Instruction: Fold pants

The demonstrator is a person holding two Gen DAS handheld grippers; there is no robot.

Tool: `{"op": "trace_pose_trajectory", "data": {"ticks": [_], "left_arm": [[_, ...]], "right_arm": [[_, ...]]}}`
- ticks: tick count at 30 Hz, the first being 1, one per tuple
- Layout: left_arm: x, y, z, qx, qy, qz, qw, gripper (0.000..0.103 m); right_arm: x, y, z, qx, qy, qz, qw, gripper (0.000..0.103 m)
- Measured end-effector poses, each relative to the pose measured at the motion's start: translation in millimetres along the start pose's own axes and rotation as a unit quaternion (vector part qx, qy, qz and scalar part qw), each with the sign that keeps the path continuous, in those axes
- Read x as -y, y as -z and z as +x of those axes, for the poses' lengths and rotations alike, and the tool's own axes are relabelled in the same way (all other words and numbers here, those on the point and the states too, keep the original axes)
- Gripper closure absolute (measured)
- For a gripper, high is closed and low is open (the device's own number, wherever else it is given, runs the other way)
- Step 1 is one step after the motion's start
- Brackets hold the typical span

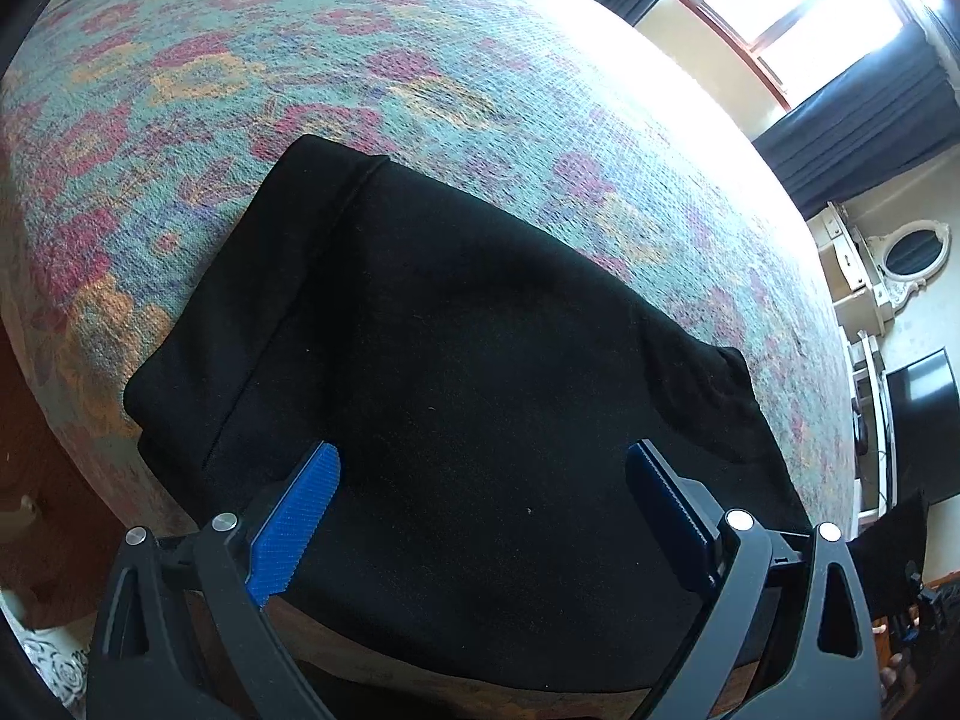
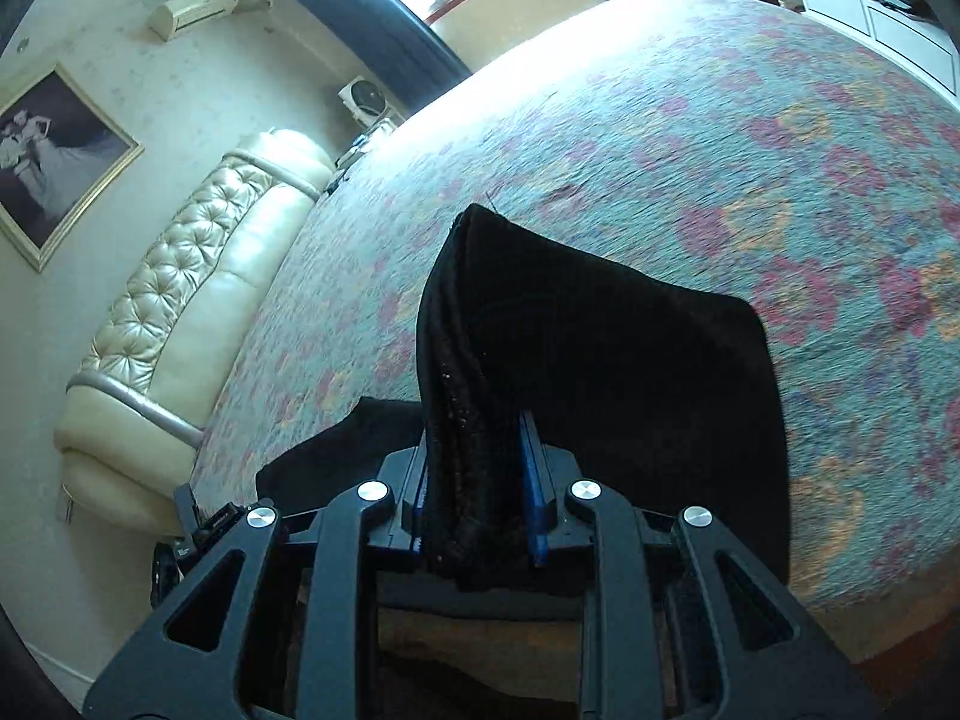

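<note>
Black fabric: soft black knit pants [image 1: 456,372], folded into a compact multi-layer bundle, lie near the edge of a bed covered by a teal woven bedspread with pink and orange flowers [image 1: 372,60].
Right gripper: black-framed right gripper with blue pads [image 2: 477,474] has its jaws narrowed onto a thick stack of the pants' edge; the layers stand up between the pads and drape away over the bedspread.
Left gripper: black-framed left gripper with blue ribbed pads [image 1: 483,498] hovers over the near part of the bundle, jaws spread wide and holding nothing; whether the pad tips touch the cloth cannot be told.
Surroundings: cream tufted leather headboard [image 2: 198,276] to one side, bright window with dark blue curtains [image 1: 798,18] beyond the bed.
Stage, judged: a late fold, with one side lifted by the right gripper for laying over or squaring up.
Risk, layer slip: the pinched stack is thick and the knit looks slack, so an inner layer could slide out of the grip and leave the fold uneven.
Risk, dragging: with the left gripper unclamped, nothing pins the bundle; a pull from the right could tow the whole bundle across the bedspread or undo the folds beneath.
Risk, edge: the bundle sits close to the bed's edge, so a pull towards the person could tip it off.
Risk, seeing: black on black hides seams and layer edges, so misalignment may go unnoticed.
</note>
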State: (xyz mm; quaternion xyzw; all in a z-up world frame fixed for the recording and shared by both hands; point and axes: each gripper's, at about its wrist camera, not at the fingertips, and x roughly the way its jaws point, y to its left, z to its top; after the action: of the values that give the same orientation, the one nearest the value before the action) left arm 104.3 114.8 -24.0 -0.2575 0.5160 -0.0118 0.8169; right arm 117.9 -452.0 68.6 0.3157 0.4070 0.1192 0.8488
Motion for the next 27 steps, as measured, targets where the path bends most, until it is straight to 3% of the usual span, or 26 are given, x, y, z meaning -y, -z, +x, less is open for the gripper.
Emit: {"op": "trace_pose_trajectory", "data": {"ticks": [5,8,10,15,17,18,20,22,24,27], "left_arm": [[4.5,0.5,-1.1,0.002,0.01,0.007,0.9999,0.008],[4.5,-2.2,-0.4,0.001,0.014,0.005,0.9999,0.008],[2.1,-4.2,-1.0,0.0,0.019,0.001,0.9998,0.008],[-4.7,-8.0,-1.2,-0.004,0.029,-0.011,0.9995,0.008],[-5.4,-9.9,-0.5,-0.005,0.03,-0.012,0.9995,0.008],[-6.2,-10.5,-0.3,-0.005,0.031,-0.014,0.9994,0.008],[-7.5,-11.9,0.1,-0.006,0.03,-0.015,0.9994,0.008],[-6.7,-13.5,1.3,-0.007,0.027,-0.014,0.9995,0.008],[-5.9,-14.5,2.5,-0.007,0.025,-0.014,0.9996,0.008],[-6.4,-14.2,2.2,-0.007,0.025,-0.013,0.9996,0.008]], "right_arm": [[-52.0,32.3,64.3,-0.033,0.031,-0.045,0.998,0.08],[-68.4,52.6,102.0,-0.059,0.029,-0.046,0.997,0.084],[-77.9,66.6,122.9,-0.074,0.028,-0.049,0.996,0.093],[-97.6,93.2,159.8,-0.11,0.033,-0.062,0.991,0.093],[-101.1,100.2,159.3,-0.11,0.025,-0.061,0.992,0.088],[-96.6,101.5,152.9,-0.102,0.01,-0.038,0.994,0.078],[-76.9,106.2,135.5,-0.077,-0.03,0.043,0.996,0.069],[-57.5,118.6,118.5,-0.049,-0.042,0.113,0.992,0.065],[-49.3,129.7,106.3,-0.029,-0.019,0.119,0.992,0.064],[-63.8,136.0,104.1,-0.02,0.07,0.029,0.997,0.06]]}}
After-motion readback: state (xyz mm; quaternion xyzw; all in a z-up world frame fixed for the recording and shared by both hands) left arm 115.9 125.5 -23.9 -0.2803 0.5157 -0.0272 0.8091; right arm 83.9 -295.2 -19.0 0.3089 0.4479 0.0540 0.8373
